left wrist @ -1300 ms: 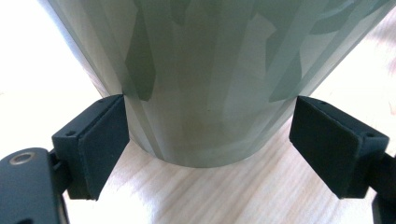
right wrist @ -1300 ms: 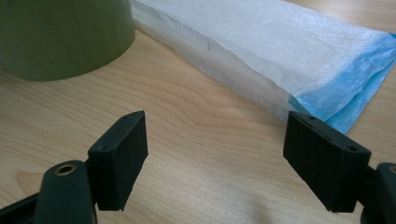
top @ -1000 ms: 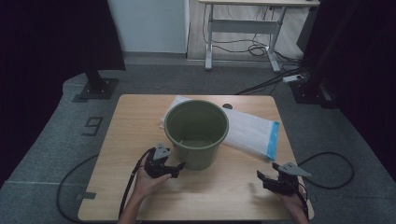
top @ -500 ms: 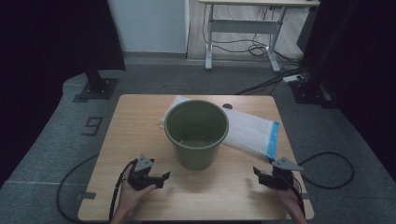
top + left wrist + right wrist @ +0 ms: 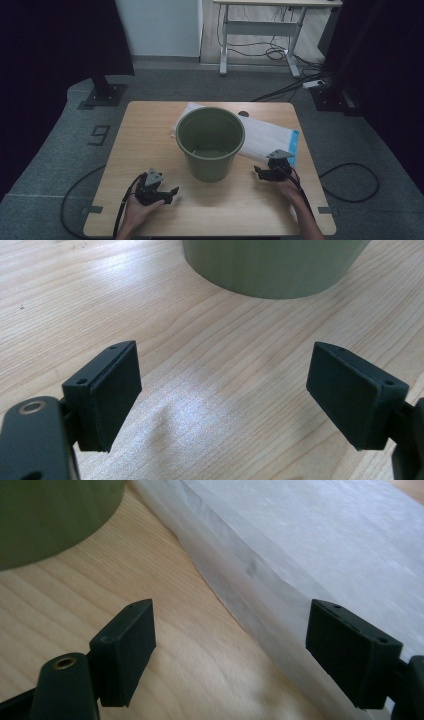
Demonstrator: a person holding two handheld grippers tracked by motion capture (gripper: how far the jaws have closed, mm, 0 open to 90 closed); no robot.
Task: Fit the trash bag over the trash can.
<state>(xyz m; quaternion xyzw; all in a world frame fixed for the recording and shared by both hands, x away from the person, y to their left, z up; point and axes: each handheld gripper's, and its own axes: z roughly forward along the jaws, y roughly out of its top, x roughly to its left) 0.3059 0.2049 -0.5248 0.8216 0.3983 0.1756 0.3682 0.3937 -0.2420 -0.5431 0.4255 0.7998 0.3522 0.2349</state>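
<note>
A green plastic bucket (image 5: 210,142) stands upright in the middle of the wooden table (image 5: 150,125); its base fills the top of the left gripper view (image 5: 272,265) and a corner of the right gripper view (image 5: 45,515). Behind and right of it lies a flat white bag with a blue end (image 5: 270,137), seen close as a pale folded sheet (image 5: 310,555). My left gripper (image 5: 172,192) rests low at the front left, open and empty (image 5: 222,400). My right gripper (image 5: 259,172) sits at the bag's near edge, open, jaws straddling that edge (image 5: 230,650).
Cables trail from both grippers off the table's front. Beyond the table are a white desk frame (image 5: 260,30), a dark stand base (image 5: 102,95) and floor cables (image 5: 285,52). A small dark hole (image 5: 243,114) marks the tabletop behind the bucket.
The left gripper drew back from the bucket toward the front left. The right gripper moved forward and up to the bag's near edge.
</note>
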